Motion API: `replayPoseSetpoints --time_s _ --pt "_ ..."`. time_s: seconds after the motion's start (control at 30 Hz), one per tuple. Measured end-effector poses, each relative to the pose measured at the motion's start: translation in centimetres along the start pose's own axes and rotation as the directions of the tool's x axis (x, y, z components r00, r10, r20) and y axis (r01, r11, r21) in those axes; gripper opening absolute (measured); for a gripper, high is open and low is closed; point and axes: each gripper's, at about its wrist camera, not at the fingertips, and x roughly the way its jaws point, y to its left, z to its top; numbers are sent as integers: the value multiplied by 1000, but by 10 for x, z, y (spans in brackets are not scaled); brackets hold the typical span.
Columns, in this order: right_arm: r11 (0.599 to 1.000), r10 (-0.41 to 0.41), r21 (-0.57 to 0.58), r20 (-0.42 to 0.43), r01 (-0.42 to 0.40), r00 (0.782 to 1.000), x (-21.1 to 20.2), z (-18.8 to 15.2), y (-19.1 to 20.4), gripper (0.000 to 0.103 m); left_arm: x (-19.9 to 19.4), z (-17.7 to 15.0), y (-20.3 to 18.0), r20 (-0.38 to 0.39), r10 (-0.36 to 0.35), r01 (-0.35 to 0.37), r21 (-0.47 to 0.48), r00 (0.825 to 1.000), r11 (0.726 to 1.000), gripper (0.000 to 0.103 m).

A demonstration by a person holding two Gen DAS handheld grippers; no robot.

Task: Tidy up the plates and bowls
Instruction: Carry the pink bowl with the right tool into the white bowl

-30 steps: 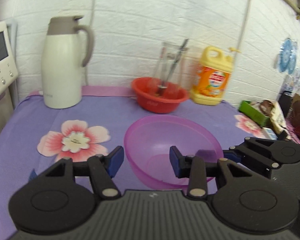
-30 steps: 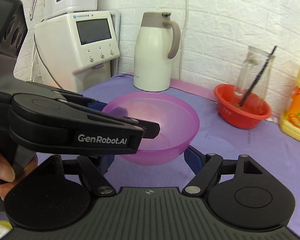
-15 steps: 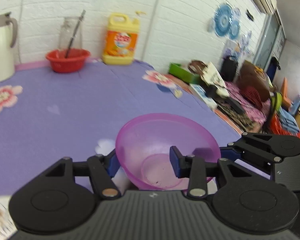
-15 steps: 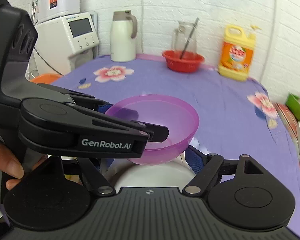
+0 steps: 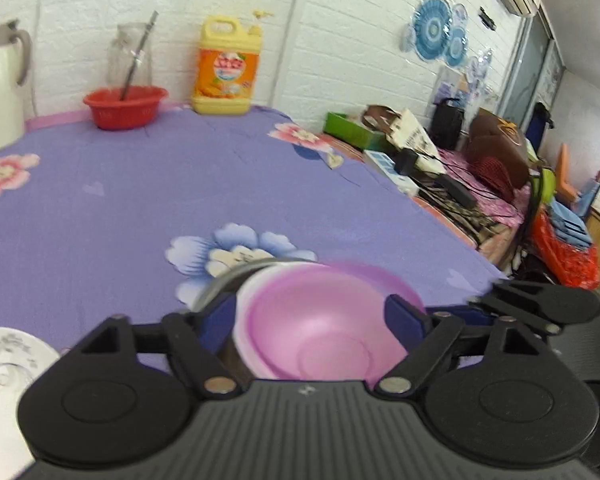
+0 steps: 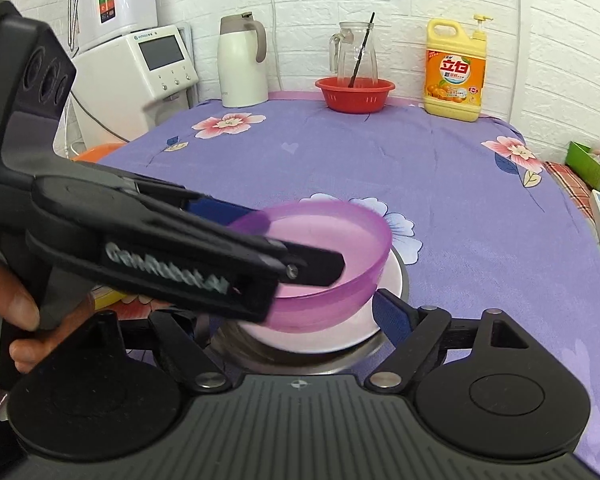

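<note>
A translucent purple bowl [image 6: 332, 256] sits tilted in a white bowl [image 6: 340, 336], which rests in a steel bowl [image 6: 300, 360] on the purple cloth near the front edge. The purple bowl [image 5: 320, 328] also shows in the left wrist view, with the steel rim [image 5: 228, 276] behind it. My left gripper [image 5: 312, 320] is open, its fingers astride the purple bowl's near rim; it shows from the side in the right wrist view [image 6: 316, 264]. My right gripper [image 6: 296, 320] is open, its fingers on either side of the stack.
A red basket [image 6: 354, 94] with a glass jug, a white thermos [image 6: 242, 66] and a yellow detergent bottle [image 6: 454, 74] stand along the back wall. A patterned white plate [image 5: 4, 376] lies at the left front. A water dispenser [image 6: 140, 76] stands left.
Both grippers carried the purple bowl from the back of the table to the front edge and lowered it into the white bowl. My left gripper has opened wider.
</note>
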Motion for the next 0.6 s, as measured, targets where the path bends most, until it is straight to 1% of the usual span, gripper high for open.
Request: replayPoseSetpoints --time_s 0.03,0.1,0.2,0.33,0.47,0.5,0.53,0.6 --pt "1000 -9 1 -7 9 1000 -5 -3 1 103 -6 0 3 31 19 -19 -3 999 1000 94" --pt "1000 -11 10 -7 11 1000 -14 -10 3 103 -15 1 11 55 24 -23 -31 998 999 94" --pt "997 2 72 22 -3 1000 -29 -20 0 103 -25 0 28 74 19 -9 -131 997 991 95" --pt "984 -19 176 86 3 996 -37 -23 -10 103 -22 -5 44 56 28 -15 -219 998 976 95" --pt "958 -81 284 158 34 984 -28 -15 -32 103 -23 -8 49 50 27 -14 -245 998 969 95" --pt "954 -99 297 158 48 982 -22 -13 -37 103 -23 -8 50 50 28 -15 -245 998 969 95" --pt "950 -122 303 138 75 983 -14 -12 -41 103 -23 -8 50 52 26 -13 -244 998 970 95" --pt "951 -138 293 100 104 985 0 -14 -46 103 -23 -8 50 53 26 -12 -243 998 970 95"
